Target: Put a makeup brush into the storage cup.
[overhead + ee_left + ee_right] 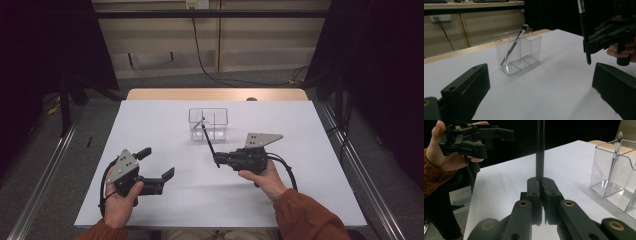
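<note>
We hold a slim black pen (208, 139) in the right tongs (218, 159), whose jaws are clamped tight on its lower end, so that the pen rises slanting toward the clear organizer (208, 124). That organizer, a transparent box with compartments, stands on the white desk (150, 120) near the middle of its far edge, and one dark-tipped pen (515, 45) already leans inside it, in its left compartment as the high view shows it. Our left tongs (159, 164) hover toward the near left corner of the desk with jaws standing wide and nothing between them.

To do this step well, we judge that the held pen should be brought upright over a free compartment, its tip lowered past the rim before the jaws let go, so it drops inside and does not strike the wall or tip the light box. The left tongs could steady the organizer if it slides.

We can read no brand, label or writing anywhere; a pale band near the pen's top in the left gripper view is too blurred to make out.
</note>
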{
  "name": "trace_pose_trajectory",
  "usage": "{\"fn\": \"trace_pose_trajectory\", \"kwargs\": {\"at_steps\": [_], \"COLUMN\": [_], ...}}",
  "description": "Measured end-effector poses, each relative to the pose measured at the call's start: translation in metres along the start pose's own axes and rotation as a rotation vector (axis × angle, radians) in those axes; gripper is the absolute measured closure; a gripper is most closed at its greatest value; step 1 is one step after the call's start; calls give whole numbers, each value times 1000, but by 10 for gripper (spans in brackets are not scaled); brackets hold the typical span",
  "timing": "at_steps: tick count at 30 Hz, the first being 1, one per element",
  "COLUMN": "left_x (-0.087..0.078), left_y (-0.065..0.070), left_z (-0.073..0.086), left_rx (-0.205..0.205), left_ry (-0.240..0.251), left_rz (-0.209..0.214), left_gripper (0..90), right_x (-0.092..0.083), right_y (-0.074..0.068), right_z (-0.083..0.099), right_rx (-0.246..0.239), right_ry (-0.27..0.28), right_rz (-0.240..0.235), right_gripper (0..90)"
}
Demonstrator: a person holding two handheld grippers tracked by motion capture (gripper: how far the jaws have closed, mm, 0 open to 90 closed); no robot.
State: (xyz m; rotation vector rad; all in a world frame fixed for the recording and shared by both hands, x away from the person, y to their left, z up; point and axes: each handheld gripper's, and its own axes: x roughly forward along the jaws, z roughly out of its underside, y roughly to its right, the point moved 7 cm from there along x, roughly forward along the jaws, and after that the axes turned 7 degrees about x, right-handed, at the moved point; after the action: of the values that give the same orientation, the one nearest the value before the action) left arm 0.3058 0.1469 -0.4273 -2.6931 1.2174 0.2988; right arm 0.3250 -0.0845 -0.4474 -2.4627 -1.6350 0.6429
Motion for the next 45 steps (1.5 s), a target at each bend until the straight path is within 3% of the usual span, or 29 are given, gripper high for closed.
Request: {"fn": "trace_pose_trajectory", "kwargs": {"at_steps": [9, 17, 20, 23, 28, 38, 45], "left_x": [25, 37, 42, 50, 60, 76, 84], "left_y": [16, 26, 30, 33, 35, 43, 45], "left_z": [-17, -25, -30, -31, -34, -43, -51], "left_rx": [30, 42, 21, 49, 33, 74, 72], "left_ry": [11, 25, 43, 36, 36, 19, 43], "left_rz": [43, 83, 110, 107, 110, 130, 116], "left_gripper": [19, 19, 18, 18, 19, 69, 92], "right_x": [0, -1, 0, -1, -1, -1, 1], "right_y": [1, 2, 2, 2, 1, 2, 2], "right_z": [1, 2, 2, 2, 2, 3, 4], "right_rx": [2, 1, 0, 1, -1, -5, -5], "right_ry": [-3, -7, -4, -2, 2, 0, -3], "right_rz": [-1, 3, 2, 4, -1, 2, 3], "right_gripper": [850, 850, 850, 850, 850, 849, 849]}}
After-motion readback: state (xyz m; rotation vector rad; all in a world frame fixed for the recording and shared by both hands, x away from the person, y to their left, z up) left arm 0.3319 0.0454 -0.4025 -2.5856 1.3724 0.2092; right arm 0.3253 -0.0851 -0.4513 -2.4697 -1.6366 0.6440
